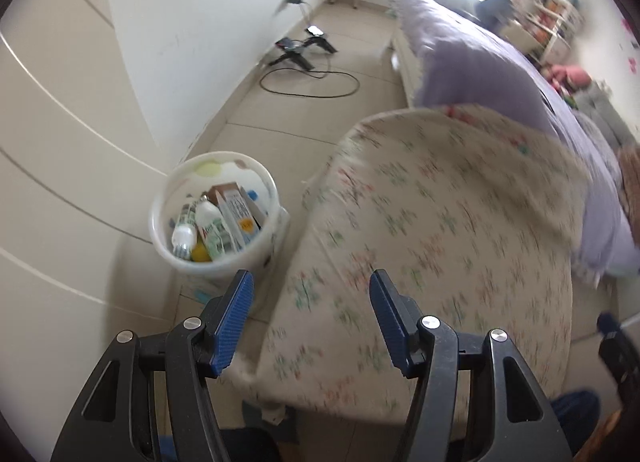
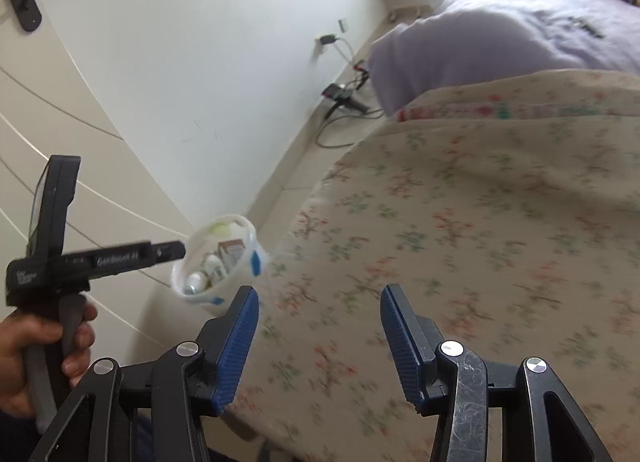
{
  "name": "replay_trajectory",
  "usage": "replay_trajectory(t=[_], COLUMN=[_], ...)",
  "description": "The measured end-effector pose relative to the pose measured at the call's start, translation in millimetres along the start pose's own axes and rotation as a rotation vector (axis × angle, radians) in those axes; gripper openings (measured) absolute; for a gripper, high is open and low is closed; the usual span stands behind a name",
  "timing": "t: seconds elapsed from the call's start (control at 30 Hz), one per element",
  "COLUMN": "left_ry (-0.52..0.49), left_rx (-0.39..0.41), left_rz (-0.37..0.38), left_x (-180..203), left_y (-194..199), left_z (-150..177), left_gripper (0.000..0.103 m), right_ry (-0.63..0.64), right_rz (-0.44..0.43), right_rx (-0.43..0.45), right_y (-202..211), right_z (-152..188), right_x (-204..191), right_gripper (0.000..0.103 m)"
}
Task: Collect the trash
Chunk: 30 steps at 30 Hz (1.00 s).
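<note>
A white trash bin [image 1: 168, 238] stands on the tiled floor beside the bed, holding a light bulb [image 1: 183, 238], a white bottle [image 1: 212, 222] and a carton [image 1: 236, 210]. My left gripper [image 1: 311, 282] is open and empty, hovering over the bed's edge just right of the bin. My right gripper [image 2: 318, 298] is open and empty above the floral sheet [image 2: 460, 242]. The bin also shows in the right wrist view [image 2: 256, 246], with the left gripper's body [image 2: 60, 258] held in a hand beside it.
A floral-sheeted mattress [image 1: 440, 242] fills the right side, with a lilac duvet [image 1: 472, 62] behind. A black stand and looped cable [image 1: 308, 74] lie on the floor by the white wall. A cream wardrobe [image 1: 60, 142] stands left of the bin.
</note>
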<state>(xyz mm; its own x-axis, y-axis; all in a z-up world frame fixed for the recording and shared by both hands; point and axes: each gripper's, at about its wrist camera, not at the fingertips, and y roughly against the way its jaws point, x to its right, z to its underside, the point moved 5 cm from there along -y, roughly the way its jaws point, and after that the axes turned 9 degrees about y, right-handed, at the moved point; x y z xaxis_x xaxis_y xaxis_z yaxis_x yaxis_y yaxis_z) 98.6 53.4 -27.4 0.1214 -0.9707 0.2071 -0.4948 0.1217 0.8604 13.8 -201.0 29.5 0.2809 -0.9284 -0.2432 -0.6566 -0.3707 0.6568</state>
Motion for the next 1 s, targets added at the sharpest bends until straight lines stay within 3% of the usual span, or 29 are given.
replay_trajectory(t=[0.07,0.23,0.33,0.4,0.5,0.67,1.0], left_ry=[-0.016,-0.007,-0.046,-0.079,-0.097,-0.124,-0.117], left_rx=[0.020,0.144,0.195,0.209,0.253,0.291,0.347], left_rz=[-0.016,-0.071,-0.077,-0.091,-0.122,-0.132,-0.186], left_x=[4,7,25,38,53,73,77], left_y=[23,84,112,121,136,152,184], left_z=[17,37,50,58,71,90,116], left_gripper=[0.064,0.081,0.086,0.086,0.086,0.086,0.087], right_ry=[0.010,0.021,0.053,0.076,0.082,0.049,0.084], right_rz=[0.006,0.021,0.064,0.090,0.121,0.158,0.129], right_rx=[0.020,0.076,0.111,0.131,0.153,0.165,0.207], right_y=[21,52,68,80,91,104,128], right_z=[9,25,26,25,29,41,56], right_x=[-2,-13,-21,-25,-26,-21,-31], right_gripper=[0.057,0.062,0.067,0.077,0.082,0.083,0.085])
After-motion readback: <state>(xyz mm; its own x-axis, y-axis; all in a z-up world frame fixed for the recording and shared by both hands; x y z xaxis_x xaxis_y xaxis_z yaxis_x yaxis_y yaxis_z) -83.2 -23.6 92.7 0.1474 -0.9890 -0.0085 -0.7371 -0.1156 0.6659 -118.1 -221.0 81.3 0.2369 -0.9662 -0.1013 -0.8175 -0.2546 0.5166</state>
